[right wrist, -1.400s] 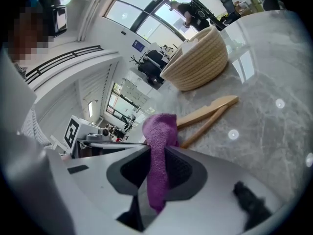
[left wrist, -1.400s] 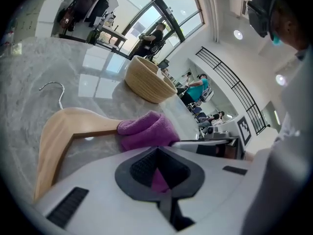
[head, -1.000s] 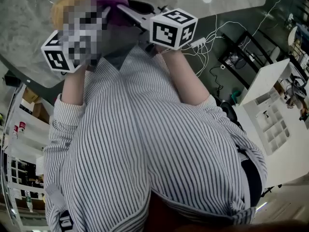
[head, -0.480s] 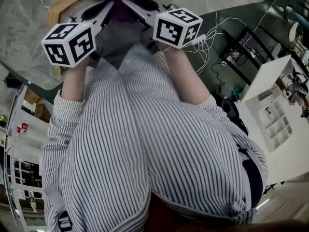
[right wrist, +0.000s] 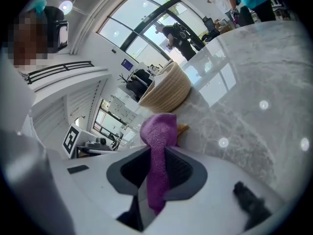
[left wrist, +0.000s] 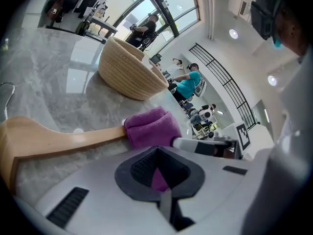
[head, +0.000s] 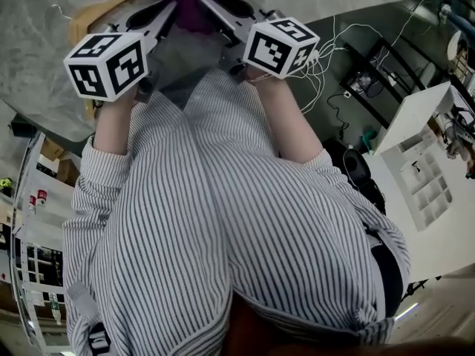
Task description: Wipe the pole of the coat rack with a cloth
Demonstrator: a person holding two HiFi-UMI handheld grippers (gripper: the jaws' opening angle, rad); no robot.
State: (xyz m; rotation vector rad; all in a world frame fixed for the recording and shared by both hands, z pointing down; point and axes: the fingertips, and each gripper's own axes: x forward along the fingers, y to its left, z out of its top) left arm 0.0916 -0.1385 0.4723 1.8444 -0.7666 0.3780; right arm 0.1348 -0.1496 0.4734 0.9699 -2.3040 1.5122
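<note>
While my right gripper (right wrist: pixel 156 173) clamps the purple cloth (right wrist: pixel 159 136) in closed jaws, my left gripper (left wrist: pixel 159 173) likewise pinches it where it wraps the wooden pole (left wrist: pixel 73 141).

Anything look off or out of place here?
The light wooden piece lies flat on the grey marble tabletop and is curved, more like a hanger than an upright rack pole. Both the left gripper and right gripper pinch the purple cloth wrapped around it. Nothing spilled or damaged.
</note>
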